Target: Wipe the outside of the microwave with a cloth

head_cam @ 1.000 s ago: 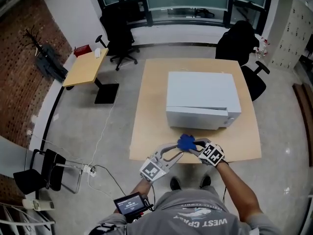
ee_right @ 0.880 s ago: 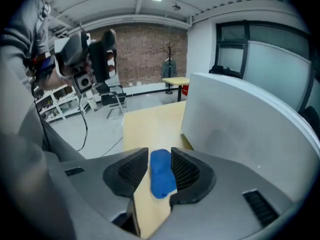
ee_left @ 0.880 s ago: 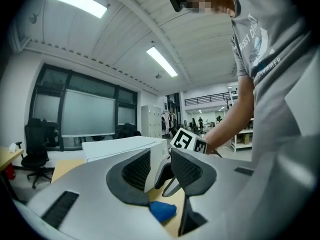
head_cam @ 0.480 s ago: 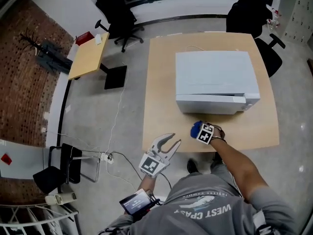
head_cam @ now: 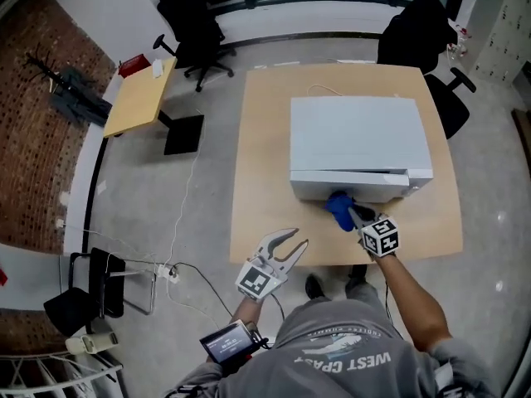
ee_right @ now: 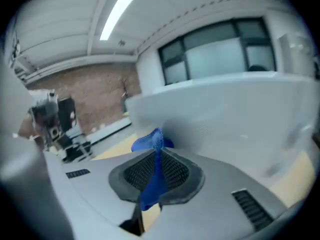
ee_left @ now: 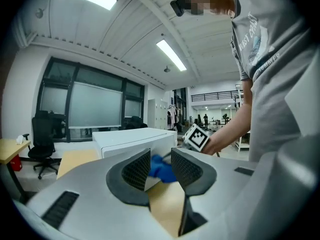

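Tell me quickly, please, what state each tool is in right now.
Left tool: open, nothing between its jaws.
Right tool: jaws just closed, shut on the blue cloth.

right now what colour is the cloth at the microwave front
Blue. The cloth shows best in the right gripper view, close up against the white microwave.

The head camera looks steeply down on the whole table (head_cam: 261, 181) from above its near edge. The camera on the left gripper (head_cam: 297, 239) looks almost level from off that edge, the one on the right gripper (head_cam: 353, 215) from close against the microwave (head_cam: 357, 131) front; all three share microwave and cloth (head_cam: 338, 205).
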Action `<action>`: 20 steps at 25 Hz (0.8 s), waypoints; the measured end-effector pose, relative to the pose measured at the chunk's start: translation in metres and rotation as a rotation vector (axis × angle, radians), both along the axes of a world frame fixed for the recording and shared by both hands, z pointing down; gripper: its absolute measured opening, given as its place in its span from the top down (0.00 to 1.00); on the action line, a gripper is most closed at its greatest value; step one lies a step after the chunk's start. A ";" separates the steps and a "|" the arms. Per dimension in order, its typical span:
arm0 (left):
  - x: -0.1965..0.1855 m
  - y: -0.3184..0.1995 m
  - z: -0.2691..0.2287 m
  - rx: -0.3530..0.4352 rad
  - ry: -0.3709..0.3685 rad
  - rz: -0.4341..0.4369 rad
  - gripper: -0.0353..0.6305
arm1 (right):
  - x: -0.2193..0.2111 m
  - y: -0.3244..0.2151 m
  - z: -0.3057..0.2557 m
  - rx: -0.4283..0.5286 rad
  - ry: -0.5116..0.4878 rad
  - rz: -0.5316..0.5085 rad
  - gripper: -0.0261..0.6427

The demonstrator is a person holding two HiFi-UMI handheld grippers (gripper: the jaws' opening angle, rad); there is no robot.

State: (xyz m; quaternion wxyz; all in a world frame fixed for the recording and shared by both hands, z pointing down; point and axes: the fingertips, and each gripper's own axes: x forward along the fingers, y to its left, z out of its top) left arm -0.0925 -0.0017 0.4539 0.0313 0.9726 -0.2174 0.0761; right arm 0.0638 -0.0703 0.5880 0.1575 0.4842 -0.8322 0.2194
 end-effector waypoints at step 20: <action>-0.039 0.004 -0.008 -0.003 -0.056 -0.047 0.73 | -0.063 -0.066 -0.046 -0.001 -0.559 0.294 0.90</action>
